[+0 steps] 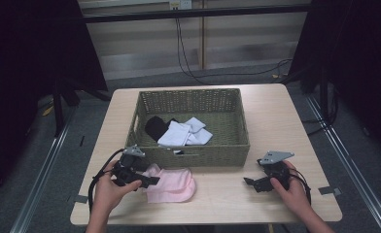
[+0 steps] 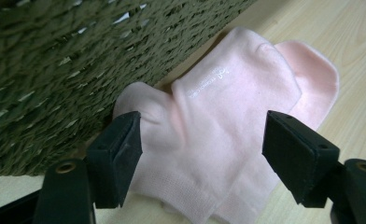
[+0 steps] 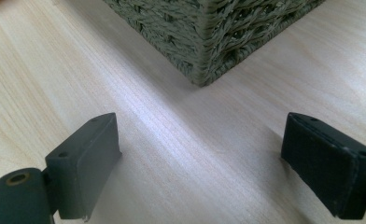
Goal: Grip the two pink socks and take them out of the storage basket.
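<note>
A pair of pink socks lies flat on the table just in front of the green woven basket. My left gripper hovers at the socks' left end, open. In the left gripper view the pink socks lie between the wide-apart jaws, and the pads do not press on them. My right gripper rests low over bare table at the right, open. In the right gripper view its jaws stand wide with only wood between them, facing the basket's corner. Inside the basket lie a black sock and white socks.
The basket's front wall stands right behind the pink socks. The light wooden table has bare wood to the basket's right and along the front edge. Dark floor, rails and cables surround the table.
</note>
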The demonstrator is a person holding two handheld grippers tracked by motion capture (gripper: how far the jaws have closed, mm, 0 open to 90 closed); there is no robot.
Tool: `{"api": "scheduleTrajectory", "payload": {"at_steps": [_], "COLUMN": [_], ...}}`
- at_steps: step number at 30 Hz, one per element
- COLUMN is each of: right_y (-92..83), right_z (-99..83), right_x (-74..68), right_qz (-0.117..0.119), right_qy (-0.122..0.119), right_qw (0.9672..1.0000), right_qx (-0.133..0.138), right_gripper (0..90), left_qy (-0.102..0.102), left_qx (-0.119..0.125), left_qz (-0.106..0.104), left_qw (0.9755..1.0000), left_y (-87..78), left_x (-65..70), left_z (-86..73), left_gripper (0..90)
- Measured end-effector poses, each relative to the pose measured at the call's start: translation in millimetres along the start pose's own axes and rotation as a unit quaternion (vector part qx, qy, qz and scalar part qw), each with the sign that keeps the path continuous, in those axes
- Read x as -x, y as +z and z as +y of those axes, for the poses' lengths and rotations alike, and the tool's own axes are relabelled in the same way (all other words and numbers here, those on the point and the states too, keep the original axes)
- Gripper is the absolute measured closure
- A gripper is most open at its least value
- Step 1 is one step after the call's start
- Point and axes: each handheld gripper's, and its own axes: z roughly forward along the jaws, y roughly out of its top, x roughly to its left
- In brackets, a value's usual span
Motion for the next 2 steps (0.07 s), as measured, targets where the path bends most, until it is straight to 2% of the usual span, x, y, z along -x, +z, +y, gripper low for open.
{"api": "scheduleTrajectory", "payload": {"at_steps": [2], "right_y": [0.0], "right_z": [0.0], "right_x": [0.0], "right_qz": [0.000], "right_qy": [0.000], "right_qw": [1.0000], "right_qx": [0.000], "right_gripper": [10.8], "left_qy": [-0.002], "left_qx": [0.002], "left_qz": [-0.003], "left_qw": [1.0000], "left_y": [2.1], "left_x": [1.8], "left_z": [0.0], "left_gripper": [27.8]}}
